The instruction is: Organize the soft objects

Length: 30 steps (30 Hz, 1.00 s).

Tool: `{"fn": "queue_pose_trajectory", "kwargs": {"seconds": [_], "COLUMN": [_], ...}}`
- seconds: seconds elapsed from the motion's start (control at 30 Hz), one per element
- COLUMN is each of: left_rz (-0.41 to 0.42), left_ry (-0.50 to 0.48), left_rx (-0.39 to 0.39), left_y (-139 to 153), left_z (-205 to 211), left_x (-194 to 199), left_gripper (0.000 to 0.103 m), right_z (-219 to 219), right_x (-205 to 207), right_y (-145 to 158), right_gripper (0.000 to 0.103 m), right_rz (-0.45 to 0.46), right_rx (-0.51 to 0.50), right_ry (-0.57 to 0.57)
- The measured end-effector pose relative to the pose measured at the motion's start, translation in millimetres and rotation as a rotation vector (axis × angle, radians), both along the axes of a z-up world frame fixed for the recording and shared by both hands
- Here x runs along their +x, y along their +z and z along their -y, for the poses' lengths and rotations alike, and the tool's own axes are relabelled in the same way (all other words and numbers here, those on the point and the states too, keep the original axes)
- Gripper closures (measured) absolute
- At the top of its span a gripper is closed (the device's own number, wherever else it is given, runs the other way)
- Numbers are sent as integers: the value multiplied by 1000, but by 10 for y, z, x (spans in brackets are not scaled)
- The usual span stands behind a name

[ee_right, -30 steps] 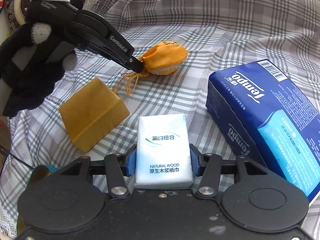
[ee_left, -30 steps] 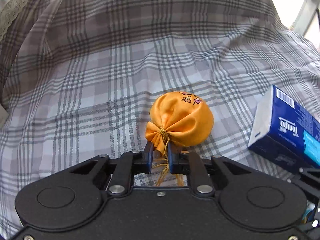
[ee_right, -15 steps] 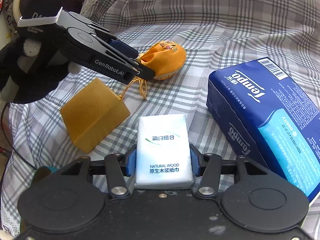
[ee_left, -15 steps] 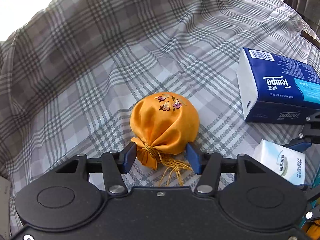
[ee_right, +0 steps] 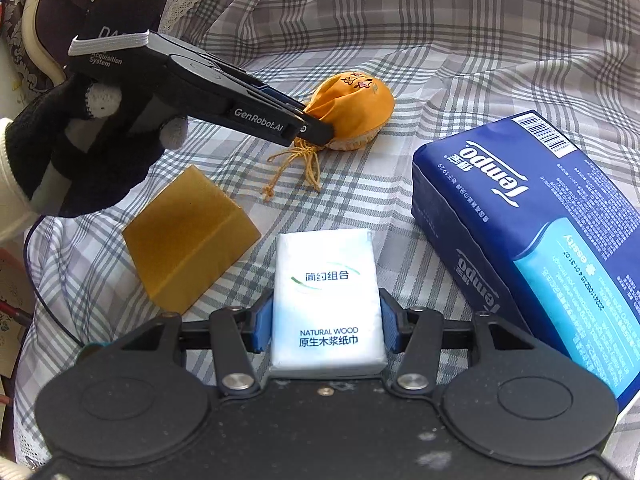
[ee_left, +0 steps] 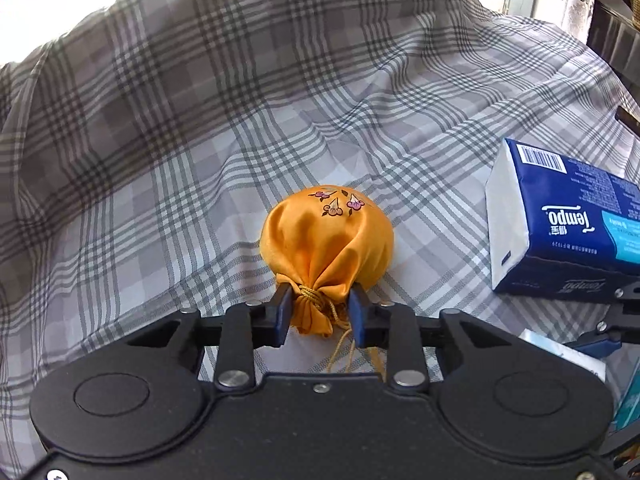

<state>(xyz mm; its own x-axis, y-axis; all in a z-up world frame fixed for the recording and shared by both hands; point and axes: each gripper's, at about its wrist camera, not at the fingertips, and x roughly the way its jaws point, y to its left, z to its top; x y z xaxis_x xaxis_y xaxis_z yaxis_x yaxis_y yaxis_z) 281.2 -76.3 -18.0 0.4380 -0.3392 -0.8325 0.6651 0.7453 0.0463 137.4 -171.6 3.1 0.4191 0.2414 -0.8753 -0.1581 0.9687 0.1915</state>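
Partly hidden: pouch [ee_left: 326, 240] neck behind left tongs [ee_left: 320, 312]

Glossy satin pouch [ee_left: 326, 240] on matt woven plaid cloth [ee_left: 200, 140].

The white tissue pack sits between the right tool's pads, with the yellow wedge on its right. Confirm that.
Wrong side. In the right wrist view the yellow wedge lies left of the white tissue pack; the blue Tempo pack is on its right. The pack does sit between the right tool's pads.

Orange satin pouch [ee_left: 326, 240], flower-embroidered, neck tied with gold cord, lying on plaid cloth. White tissue pack [ee_right: 326, 300] lies flat; blue tissue pack [ee_right: 532, 232] beside it.
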Motion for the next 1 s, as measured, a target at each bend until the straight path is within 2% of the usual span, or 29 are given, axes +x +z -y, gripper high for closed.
{"fn": "queue_pose_trajectory", "kwargs": {"seconds": [0.13, 0.23, 0.27, 0.3, 0.43, 0.57, 0.77, 0.83, 0.9, 0.97, 1.0], "left_rz": [-28, -17, -15, -6, 19, 36, -38, -42, -47, -45, -56], "left_ry": [77, 118, 126, 138, 179, 205, 285, 313, 341, 379, 390], "left_rx": [-8, -33, -48, -62, -70, -27, -39, -41, -39, -42, -42], "left_y": [58, 172, 220, 281, 480, 490, 385, 387, 386, 361, 323], "left_z": [-22, -45, -55, -66, -66, -48, -137, -151, -164, -190, -206], "left_x": [-67, -168, -198, -236, -359, -427, -375, -348, -284, -205, -151], "left_gripper": [75, 79, 82, 98, 98, 97, 97, 88, 54, 42, 43], "right_z": [3, -5, -10, -14, -9, 13, 52, 88, 117, 139, 149], "right_x": [-16, -39, -53, -67, -121, -156, -249, -271, -272, -277, -275], "right_y": [28, 75, 99, 127, 246, 306, 341, 354, 360, 371, 370], "right_gripper": [52, 53, 53, 53, 53, 53, 53, 53, 53, 53, 53], "right_rz": [-5, -4, 0, 6, 21, 19, 19, 18, 20, 24, 22], "right_rx": [5, 11, 10, 9, 15, 14, 16, 23, 28, 34, 39], "right_ry": [-13, -26, -32, -35, -63, -103, -136, -143, -149, -155, -157]}}
